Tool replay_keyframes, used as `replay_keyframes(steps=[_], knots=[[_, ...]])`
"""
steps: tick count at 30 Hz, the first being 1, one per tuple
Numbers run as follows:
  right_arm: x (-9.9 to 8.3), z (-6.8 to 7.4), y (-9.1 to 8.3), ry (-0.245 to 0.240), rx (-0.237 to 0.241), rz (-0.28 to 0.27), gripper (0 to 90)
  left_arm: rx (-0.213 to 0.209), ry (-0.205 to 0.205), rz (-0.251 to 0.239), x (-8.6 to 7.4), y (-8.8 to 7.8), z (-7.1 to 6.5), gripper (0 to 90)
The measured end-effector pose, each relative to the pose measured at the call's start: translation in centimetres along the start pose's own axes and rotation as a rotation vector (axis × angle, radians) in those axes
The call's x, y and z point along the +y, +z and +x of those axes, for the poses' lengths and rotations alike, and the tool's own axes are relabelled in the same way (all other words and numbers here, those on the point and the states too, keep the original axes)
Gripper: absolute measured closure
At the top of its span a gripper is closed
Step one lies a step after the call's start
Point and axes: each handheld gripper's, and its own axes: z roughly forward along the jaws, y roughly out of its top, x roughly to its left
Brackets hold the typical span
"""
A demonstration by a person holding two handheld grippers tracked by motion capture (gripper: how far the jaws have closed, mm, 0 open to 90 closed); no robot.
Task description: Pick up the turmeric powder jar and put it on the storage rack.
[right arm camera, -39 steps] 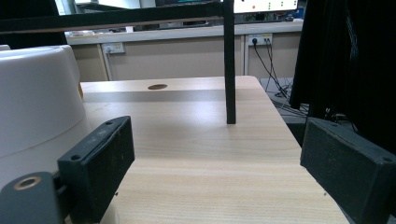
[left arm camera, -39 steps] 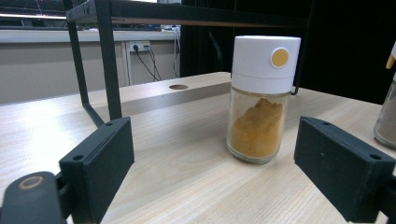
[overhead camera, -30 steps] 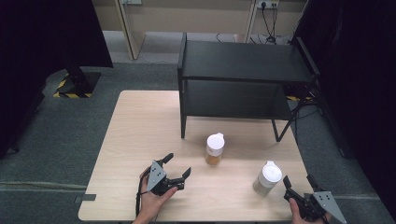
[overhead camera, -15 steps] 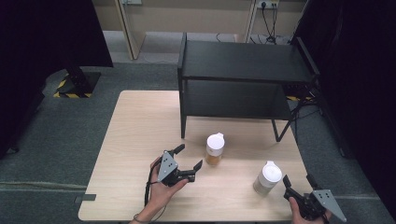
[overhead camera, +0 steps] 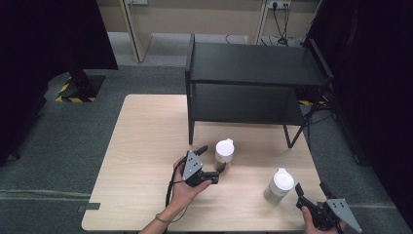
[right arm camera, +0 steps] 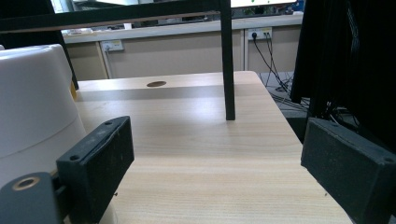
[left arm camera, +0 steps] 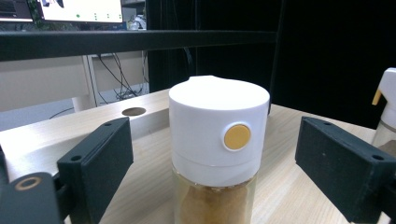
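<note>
spice jar [left arm camera: 217, 154] base cut off, second jar [right arm camera: 32, 112] half cropped

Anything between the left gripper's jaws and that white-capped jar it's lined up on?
Nothing. In the left gripper view the jar stands centred between the open jaws, with bare wooden table on either side. The high view shows the left gripper just short of it.

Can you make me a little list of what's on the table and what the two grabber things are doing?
table: light wood table
shelf: black shelf standing at the table's far side
jar one: white-capped jar with brown powder, between the jaws of the left gripper, not yet pinched
jar two: second white-capped jar, near the right front edge
left gripper: jaws open, one on each side of jar one
right gripper: right gripper low by jar two, jaws open, holding nothing
</note>
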Motion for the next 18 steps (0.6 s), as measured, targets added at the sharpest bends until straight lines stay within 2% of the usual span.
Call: replay_keyframes(steps=[18], knots=[[0.0, 0.0, 0.0, -0.002, 0.003, 0.001, 9.7, -0.001, 0.002, 0.029, 0.8, 2.7, -0.1, 14.3]])
